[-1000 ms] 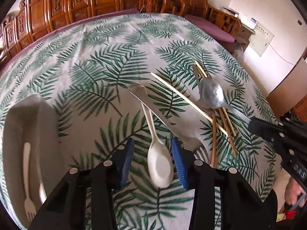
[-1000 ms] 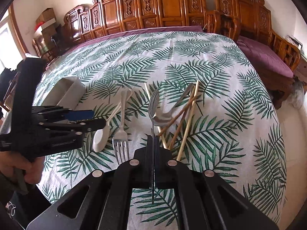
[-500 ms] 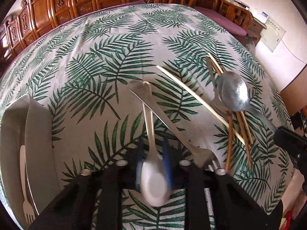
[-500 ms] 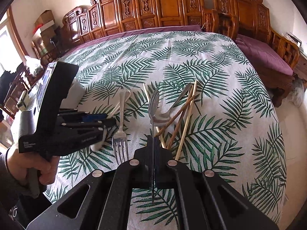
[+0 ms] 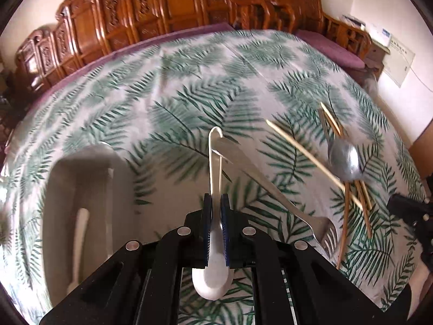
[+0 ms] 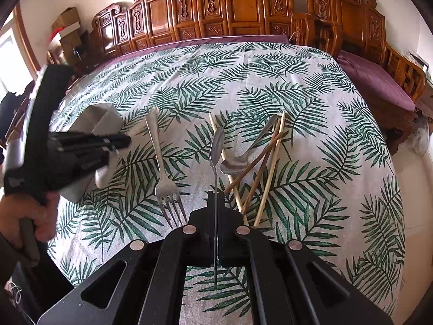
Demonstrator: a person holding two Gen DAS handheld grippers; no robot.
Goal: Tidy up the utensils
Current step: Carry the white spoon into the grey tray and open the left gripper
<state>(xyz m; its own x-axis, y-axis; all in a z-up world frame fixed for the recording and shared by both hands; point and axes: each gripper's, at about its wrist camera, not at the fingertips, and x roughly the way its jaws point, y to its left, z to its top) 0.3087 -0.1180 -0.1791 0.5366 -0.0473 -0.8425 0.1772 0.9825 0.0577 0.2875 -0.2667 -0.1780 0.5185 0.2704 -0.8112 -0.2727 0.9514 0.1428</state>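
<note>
Our left gripper [image 5: 215, 211] is clamped on the white spoon [image 5: 214, 189], blue pads pressed to either side of its neck, bowl hanging back toward the camera and handle pointing out over the leaf-print cloth [image 5: 189, 103]. Our right gripper [image 6: 215, 203] is clamped on a steel spoon [image 6: 216, 146] by its thin handle, the bowl standing on edge out in front of the jaws.

From the right wrist we see the left gripper [image 6: 119, 142] held above the table off to the left, the white spoon's bowl [image 6: 104, 176] showing under it. A grey tray [image 5: 89, 189] sits to the left; in the left wrist view a pale utensil lies in it, too blurred to name. On the cloth lies a fork [image 6: 165, 178], tines toward us. Just right of it, a second steel spoon [image 6: 243, 157] rests among crossed chopsticks [image 6: 270, 162]. Carved wooden chairs [image 6: 232, 8] line the far side.
</note>
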